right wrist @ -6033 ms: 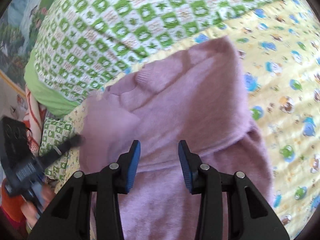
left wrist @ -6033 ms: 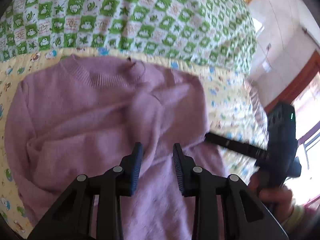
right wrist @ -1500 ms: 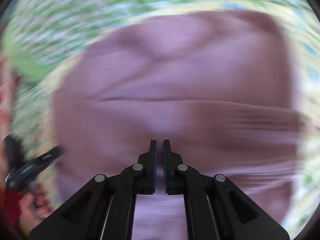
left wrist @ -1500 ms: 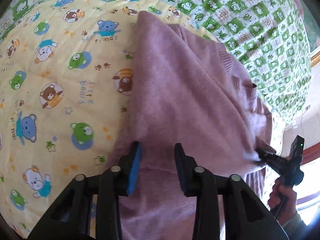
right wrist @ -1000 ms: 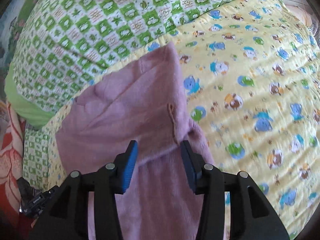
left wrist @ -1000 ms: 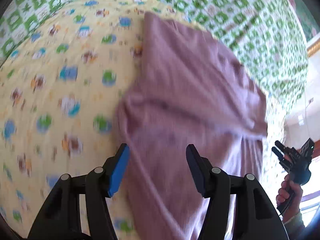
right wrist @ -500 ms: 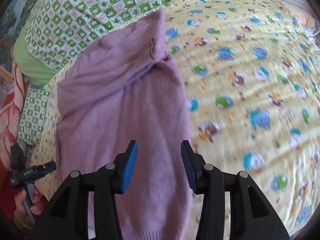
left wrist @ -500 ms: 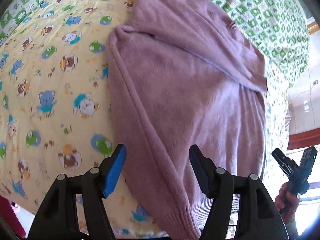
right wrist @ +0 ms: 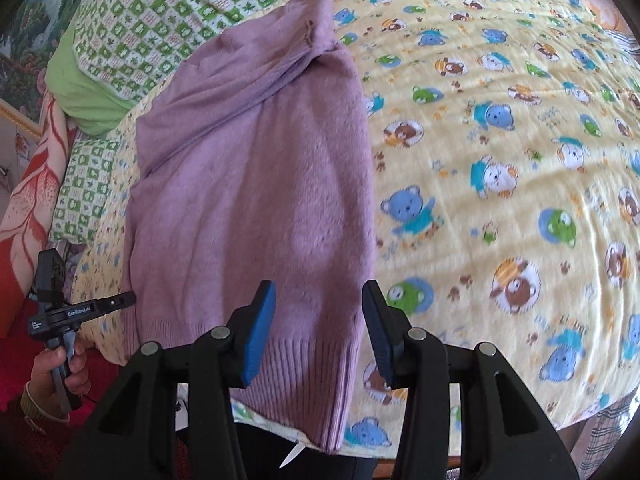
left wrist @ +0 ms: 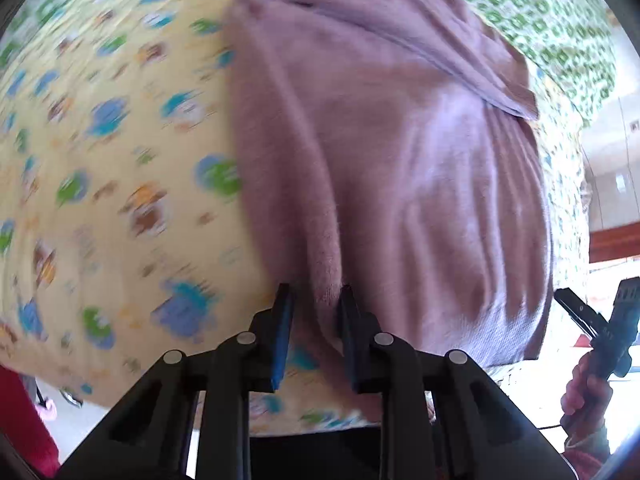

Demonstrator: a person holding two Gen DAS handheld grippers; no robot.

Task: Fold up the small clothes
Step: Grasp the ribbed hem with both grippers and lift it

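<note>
Purple sweater point(right wrist: 256, 184) on bear-print bed point(right wrist: 500, 160)

Sweater point(right wrist: 256, 184) on bedsheet point(right wrist: 500, 152), quilt point(right wrist: 168, 8) behind

The sweater point(right wrist: 256, 184) is soft, fuzzy knit with a ribbed hem; the bedsheet point(right wrist: 500, 140) is thin, matt printed cotton.

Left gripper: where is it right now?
In the left wrist view, the left gripper is at the sweater's left bottom edge, jaws just closed around a fold, near the bed's edge.
</note>
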